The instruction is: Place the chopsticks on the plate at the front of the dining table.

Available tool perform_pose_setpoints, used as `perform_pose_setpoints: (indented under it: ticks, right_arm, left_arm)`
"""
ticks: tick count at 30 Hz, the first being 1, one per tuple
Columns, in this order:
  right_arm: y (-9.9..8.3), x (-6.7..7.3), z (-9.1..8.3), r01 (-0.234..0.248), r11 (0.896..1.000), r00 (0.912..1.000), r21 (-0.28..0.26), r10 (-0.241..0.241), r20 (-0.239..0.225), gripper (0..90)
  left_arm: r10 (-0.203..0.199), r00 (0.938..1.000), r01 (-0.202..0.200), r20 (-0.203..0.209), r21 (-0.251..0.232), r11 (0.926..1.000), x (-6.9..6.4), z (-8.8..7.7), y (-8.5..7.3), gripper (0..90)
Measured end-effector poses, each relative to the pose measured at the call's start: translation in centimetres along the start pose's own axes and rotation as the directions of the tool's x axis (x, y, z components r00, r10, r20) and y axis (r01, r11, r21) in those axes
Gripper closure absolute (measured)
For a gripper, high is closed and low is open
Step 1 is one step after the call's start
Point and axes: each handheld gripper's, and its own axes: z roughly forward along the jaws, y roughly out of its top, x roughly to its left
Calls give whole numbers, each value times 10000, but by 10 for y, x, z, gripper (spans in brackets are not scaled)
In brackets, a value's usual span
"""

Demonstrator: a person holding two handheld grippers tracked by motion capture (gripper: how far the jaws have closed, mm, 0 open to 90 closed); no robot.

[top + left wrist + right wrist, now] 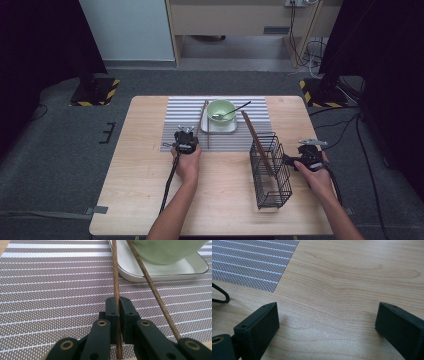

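My left gripper point(119, 301) is shut on the near end of a brown chopstick point(115, 277), which lies on the striped placemat point(50, 290). A second chopstick point(152, 287) runs beside it, its far end resting on the white plate point(175, 271) under the green bowl point(167, 250). In the high view the left gripper point(190, 135) sits at the placemat's front edge, left of the bowl point(221, 111). My right gripper point(327, 320) stands open over bare wood with nothing between its fingers. From above, the right gripper point(290, 160) is just right of the black wire basket point(272, 175).
A long brown stick point(255, 137) leans in the basket, and a spoon point(235, 110) rests in the bowl. A bent wire of the basket point(222, 293) shows in the right gripper view near the placemat's corner point(249, 262). Bare wooden table point(135, 190) lies front left.
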Motion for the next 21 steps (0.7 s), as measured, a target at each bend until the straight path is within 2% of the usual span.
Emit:
perform_pose_setpoints:
  ticks: [11,21]
  right_arm:
    - [0,0,0,5,10000,10000,1,-5,-4,53]
    - [0,0,0,6,10000,10000,1,-6,-8,53]
  left_arm:
    - [-19,10000,20,-28,146,9999,-4,2,-1,855]
    - [-66,9999,64,114,219,9997,-10,3,-2,840]
